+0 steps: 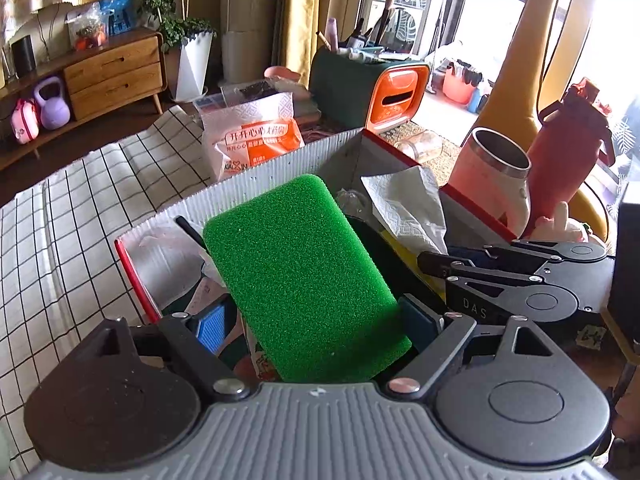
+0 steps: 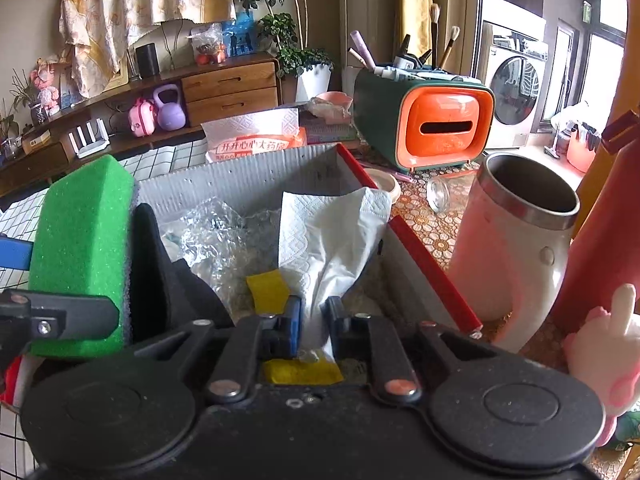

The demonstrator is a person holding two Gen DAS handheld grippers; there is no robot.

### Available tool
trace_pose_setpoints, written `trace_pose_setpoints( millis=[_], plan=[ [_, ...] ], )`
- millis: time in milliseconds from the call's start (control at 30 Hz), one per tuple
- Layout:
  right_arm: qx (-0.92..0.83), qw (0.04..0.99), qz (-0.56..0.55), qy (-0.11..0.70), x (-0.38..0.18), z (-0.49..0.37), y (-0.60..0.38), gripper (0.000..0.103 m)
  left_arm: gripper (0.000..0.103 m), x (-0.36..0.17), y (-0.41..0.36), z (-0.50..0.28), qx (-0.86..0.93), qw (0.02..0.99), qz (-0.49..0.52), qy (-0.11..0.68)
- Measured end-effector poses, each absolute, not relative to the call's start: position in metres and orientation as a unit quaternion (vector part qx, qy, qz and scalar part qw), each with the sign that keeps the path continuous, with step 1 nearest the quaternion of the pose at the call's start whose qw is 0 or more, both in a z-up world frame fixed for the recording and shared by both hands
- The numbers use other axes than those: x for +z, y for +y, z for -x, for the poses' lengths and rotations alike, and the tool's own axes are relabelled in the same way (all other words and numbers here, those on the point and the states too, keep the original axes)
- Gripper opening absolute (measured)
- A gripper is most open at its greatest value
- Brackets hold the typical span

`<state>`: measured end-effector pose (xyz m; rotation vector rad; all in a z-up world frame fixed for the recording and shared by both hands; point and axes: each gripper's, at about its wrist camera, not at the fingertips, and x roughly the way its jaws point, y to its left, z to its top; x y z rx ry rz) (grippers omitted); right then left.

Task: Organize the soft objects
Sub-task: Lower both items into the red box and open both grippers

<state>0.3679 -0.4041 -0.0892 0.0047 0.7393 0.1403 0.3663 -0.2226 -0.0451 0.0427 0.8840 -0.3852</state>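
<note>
Left claw [image 1: 308, 320] clamped wide on green sponge [image 1: 304, 276], poised over grey bin [image 1: 280, 172]; lower further before release. Right claw [image 2: 313, 320] narrow around white tissue [image 2: 332, 236] inside bin, pads possibly loosening; part fully, withdraw straight, avoid dragging tissue out

Wooden sideboard [image 2: 230, 88], yellow curtains [image 1: 300, 12], bright windows [image 1: 496, 20].
</note>
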Motion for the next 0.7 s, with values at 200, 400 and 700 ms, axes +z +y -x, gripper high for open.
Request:
trace_pose_setpoints(
  millis=[200,400,700],
  plan=[
    [0.075,0.931,0.006,0.357,-0.09,-0.364,-0.401,0.036,0.089,-0.055,-0.219,-0.374,-0.181,0.881,-0.014,0.438],
    [0.079,0.934,-0.003,0.348,-0.084,-0.355,-0.403,0.055,0.09,-0.057,-0.214,-0.37,-0.188,0.875,0.007,0.447],
    [0.079,0.94,-0.004,0.331,-0.069,-0.338,-0.404,0.07,0.095,-0.047,-0.207,-0.355,-0.188,0.885,0.008,0.426]
  ],
)
